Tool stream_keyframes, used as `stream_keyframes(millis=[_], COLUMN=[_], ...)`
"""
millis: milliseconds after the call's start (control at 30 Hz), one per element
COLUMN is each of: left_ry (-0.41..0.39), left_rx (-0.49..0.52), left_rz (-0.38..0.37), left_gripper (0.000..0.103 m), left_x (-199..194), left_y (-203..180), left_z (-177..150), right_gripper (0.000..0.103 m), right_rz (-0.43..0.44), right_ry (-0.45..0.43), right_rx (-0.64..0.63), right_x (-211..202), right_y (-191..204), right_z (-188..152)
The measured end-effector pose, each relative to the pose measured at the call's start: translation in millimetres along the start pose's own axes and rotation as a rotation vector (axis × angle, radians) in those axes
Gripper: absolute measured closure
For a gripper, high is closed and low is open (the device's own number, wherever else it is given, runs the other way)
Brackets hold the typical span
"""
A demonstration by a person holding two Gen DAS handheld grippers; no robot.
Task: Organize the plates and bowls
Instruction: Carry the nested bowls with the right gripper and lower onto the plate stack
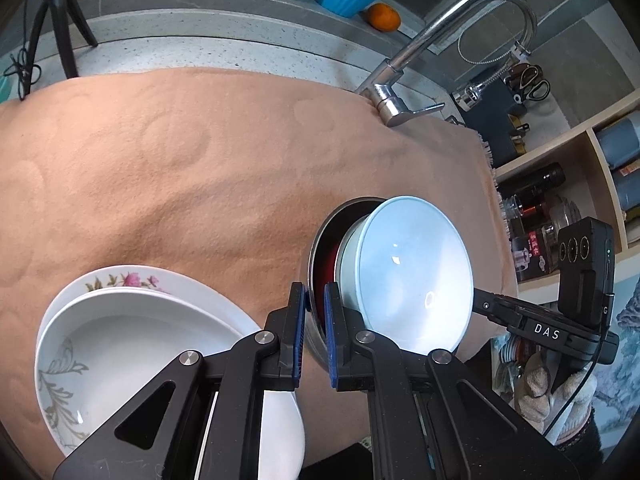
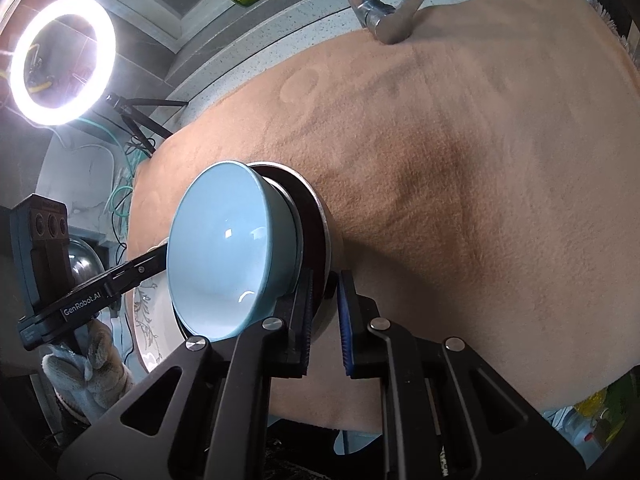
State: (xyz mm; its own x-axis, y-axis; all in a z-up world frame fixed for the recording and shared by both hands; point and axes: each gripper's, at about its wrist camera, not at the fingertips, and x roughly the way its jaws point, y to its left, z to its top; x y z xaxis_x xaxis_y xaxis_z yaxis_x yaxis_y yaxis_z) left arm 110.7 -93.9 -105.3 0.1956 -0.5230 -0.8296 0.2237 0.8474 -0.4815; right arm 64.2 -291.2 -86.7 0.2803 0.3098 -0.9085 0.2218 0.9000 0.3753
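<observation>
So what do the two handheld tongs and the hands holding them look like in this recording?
Both tongs, left and right, are matte black linkage frames with silver pivot bolts and blue ribbed pads. One body is lettered "DAS", the other "GenRobot.AI". Each carries a black three-lens module with a thin black cable. The hands wear pale knitted gloves.

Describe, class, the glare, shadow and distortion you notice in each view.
Right wrist view: the ring light blows out white, and the blue bowl throws a shadow on the blanket. Left wrist view: softer light, small glints inside the bowl, fisheye bending the counter edge.
</observation>
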Motion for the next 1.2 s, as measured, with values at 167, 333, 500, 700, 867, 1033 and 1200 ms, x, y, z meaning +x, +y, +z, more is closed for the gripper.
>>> stream_keyframes(millis=[167, 333, 500, 700, 867, 1033, 1200], left_ry=[-0.033, -0.099, -0.151, -0.197, -0.223, -0.230, -0.230], left_rx=[-0.003, -0.017, -0.055, -0.111, -0.169, -0.220, -0.254], left_rz=[-0.010, -0.017, 0.000, 0.033, 0.059, 0.088, 0.108], left_gripper=[0.096, 0.096, 0.096, 0.096, 0.096, 0.096, 0.096], left_x=[-17, -48, -75, -102, -119, -129, -133], left_y=[-1, 5, 21, 45, 67, 89, 104], left_z=[-2, -6, -17, -34, -50, -67, -81], right_gripper=[0.091, 0.091, 0.091, 0.091, 0.091, 0.091, 0.091], right_rz=[0.009, 0.030, 0.054, 0.090, 0.122, 0.136, 0.143], right_ry=[-0.022, -0.047, -0.057, -0.038, -0.002, 0.044, 0.083], right_rx=[-0.020, -0.072, -0.150, -0.224, -0.277, -0.310, -0.339], right_x=[-13, -31, -37, -28, -12, 10, 27], right_y=[12, 36, 71, 109, 136, 154, 168], right_z=[2, 6, 6, 0, -8, -21, -33])
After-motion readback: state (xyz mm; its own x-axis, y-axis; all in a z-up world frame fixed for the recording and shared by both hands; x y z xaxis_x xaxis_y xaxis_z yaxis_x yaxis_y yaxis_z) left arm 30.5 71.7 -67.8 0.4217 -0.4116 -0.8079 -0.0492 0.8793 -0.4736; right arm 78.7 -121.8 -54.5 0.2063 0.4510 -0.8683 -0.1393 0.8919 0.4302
